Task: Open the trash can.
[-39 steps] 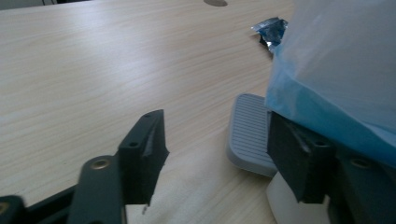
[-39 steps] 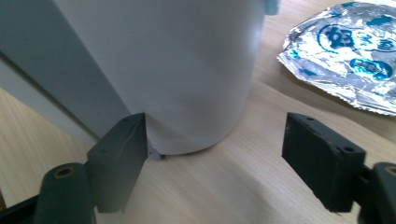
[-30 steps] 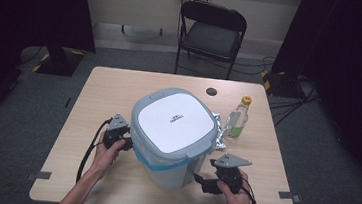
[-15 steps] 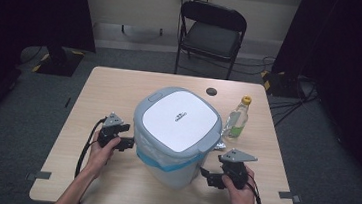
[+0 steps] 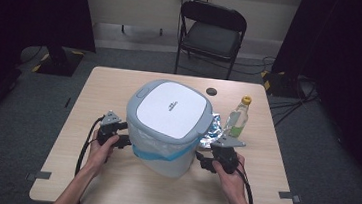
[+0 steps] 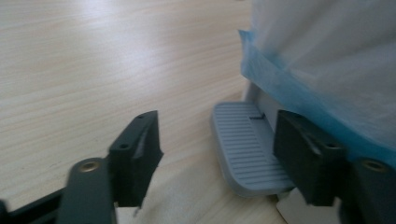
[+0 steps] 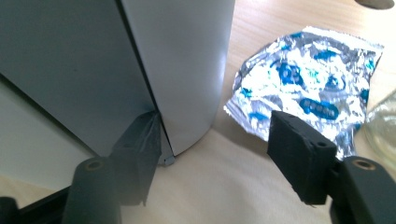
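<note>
A lidded bin (image 5: 169,126) with a blue-edged liner stands mid-table. The left gripper (image 5: 124,140) sits at its left base, jaws apart and just closing, the grey pedal (image 6: 245,147) between them, seemingly untouched. The right gripper (image 5: 202,162) sits at the bin's right base, jaws apart and just closing on nothing. A foil wrapper (image 7: 303,88) and a bottle (image 5: 237,118) lie toward the right edge.

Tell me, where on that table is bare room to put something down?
The far left corner of the table, left of the bin, is bare, as is the near edge between the forearms. It is crowded right of the bin: foil wrapper and bottle.
</note>
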Demonstrator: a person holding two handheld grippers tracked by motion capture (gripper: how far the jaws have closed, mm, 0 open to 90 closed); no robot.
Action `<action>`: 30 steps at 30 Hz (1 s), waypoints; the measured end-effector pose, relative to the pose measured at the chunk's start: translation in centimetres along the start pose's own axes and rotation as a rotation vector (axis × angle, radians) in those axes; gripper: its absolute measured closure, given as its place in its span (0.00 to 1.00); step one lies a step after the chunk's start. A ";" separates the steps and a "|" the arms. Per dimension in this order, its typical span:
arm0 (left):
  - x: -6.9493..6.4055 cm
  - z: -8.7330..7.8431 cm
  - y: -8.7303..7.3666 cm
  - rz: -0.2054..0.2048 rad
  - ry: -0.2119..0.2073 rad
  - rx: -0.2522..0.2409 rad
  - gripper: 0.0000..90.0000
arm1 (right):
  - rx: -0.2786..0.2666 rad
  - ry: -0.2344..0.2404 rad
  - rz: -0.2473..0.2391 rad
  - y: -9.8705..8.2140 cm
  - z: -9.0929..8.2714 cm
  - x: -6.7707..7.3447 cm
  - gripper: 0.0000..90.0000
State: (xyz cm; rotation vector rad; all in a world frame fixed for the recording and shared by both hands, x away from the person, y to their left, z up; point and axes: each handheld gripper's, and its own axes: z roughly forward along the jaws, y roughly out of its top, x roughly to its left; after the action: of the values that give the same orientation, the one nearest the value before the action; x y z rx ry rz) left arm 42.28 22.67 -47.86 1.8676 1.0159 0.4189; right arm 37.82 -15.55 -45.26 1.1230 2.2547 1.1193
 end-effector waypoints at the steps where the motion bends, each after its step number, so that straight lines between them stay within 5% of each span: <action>1: 0.1 -0.1 -0.1 0.000 -0.014 0.001 0.47 | -0.002 0.006 0.011 0.2 0.4 -0.1 0.41; 3: 0.1 -0.5 -0.2 -0.005 -0.041 0.011 0.51 | -0.006 0.035 0.033 0.4 0.7 -0.3 0.45; 8: 0.0 -2.0 -0.8 0.039 -0.074 0.042 0.52 | -0.019 0.022 0.029 0.8 1.5 -0.2 0.45; 14: -0.3 -3.0 -2.0 0.013 -0.084 0.056 0.40 | -0.033 -0.009 0.039 1.3 2.4 0.1 0.39; 15: -0.5 -3.1 -2.1 0.018 -0.079 0.050 0.41 | -0.023 0.004 0.029 0.9 1.9 0.1 0.32; 20: -0.9 -3.3 -2.2 0.018 -0.083 0.048 0.46 | 0.004 0.020 0.027 -0.4 0.7 0.5 0.33; 24: -2.0 -3.6 -2.7 0.040 -0.107 0.065 0.46 | 0.010 0.082 0.037 -2.2 -0.8 1.3 0.32; 30: -2.8 -3.9 -3.0 0.045 -0.108 0.060 0.44 | 0.012 0.115 0.027 -2.7 -1.0 2.3 0.30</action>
State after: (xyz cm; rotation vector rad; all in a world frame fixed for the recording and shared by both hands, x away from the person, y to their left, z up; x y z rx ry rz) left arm 36.65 23.34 -48.12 1.9478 0.9246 0.3134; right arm 34.49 -15.24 -46.77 1.1235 2.3425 1.2116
